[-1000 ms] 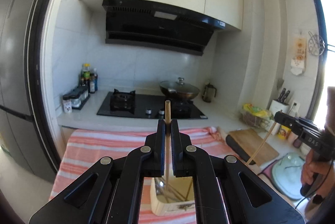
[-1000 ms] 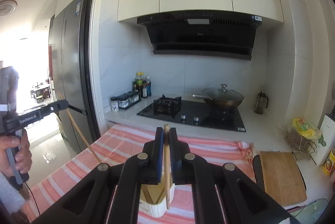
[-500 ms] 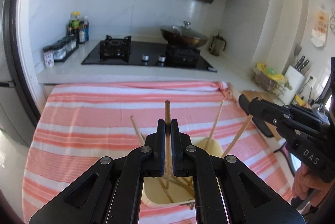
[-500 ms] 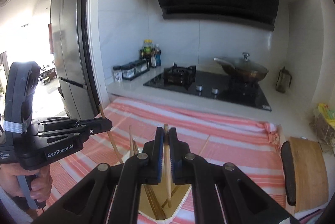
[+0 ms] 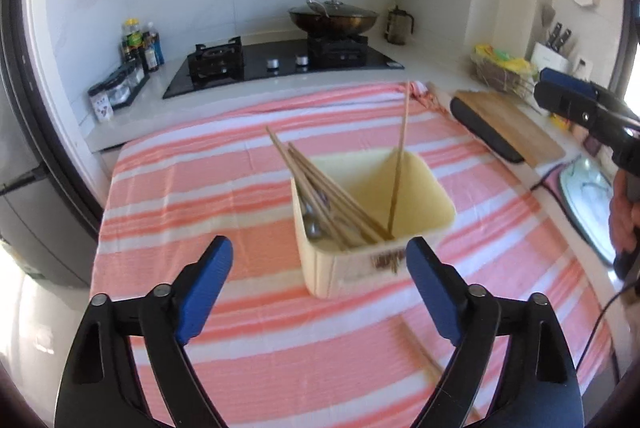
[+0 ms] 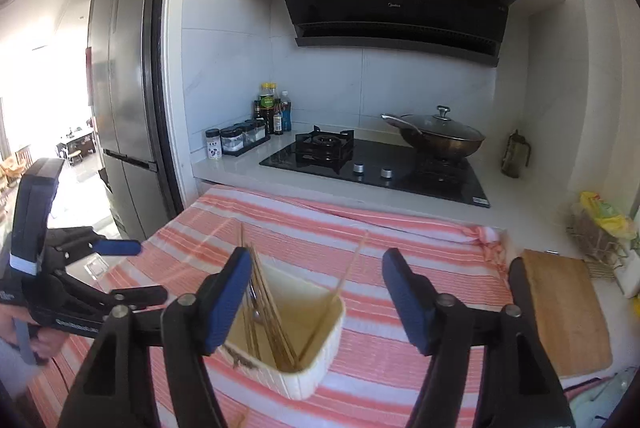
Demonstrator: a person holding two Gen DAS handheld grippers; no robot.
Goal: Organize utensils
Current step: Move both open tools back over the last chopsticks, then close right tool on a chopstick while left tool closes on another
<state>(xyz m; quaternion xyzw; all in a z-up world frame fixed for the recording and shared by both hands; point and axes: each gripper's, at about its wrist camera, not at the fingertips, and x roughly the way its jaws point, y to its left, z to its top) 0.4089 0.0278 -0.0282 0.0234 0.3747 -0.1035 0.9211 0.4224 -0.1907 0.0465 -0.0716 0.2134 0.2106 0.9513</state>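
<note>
Covering the desk is a pink-and-white striped cloth [image 5: 224, 172], same spot as before, but both cameras now sit lower and tilt further down at it. Cream rectangular plastic utensil holder [image 5: 424, 188] stands on the cloth, filling more of each view than a second ago. Left tongs [image 5: 316, 260]: were pinching a wooden chopstick a second ago, now opening, blue pads wide apart, nothing between them. Right tongs [image 6: 316, 270]: same change, opening, empty. Wooden chopsticks [image 5: 320, 188] lean in a bundle against the holder's left wall; one more chopstick [image 5: 401, 156] stands steeper, alone, towards the right. Another loose chopstick [image 5: 420, 350] lies flat on the cloth near the right-hand finger of the left tongs.
</note>
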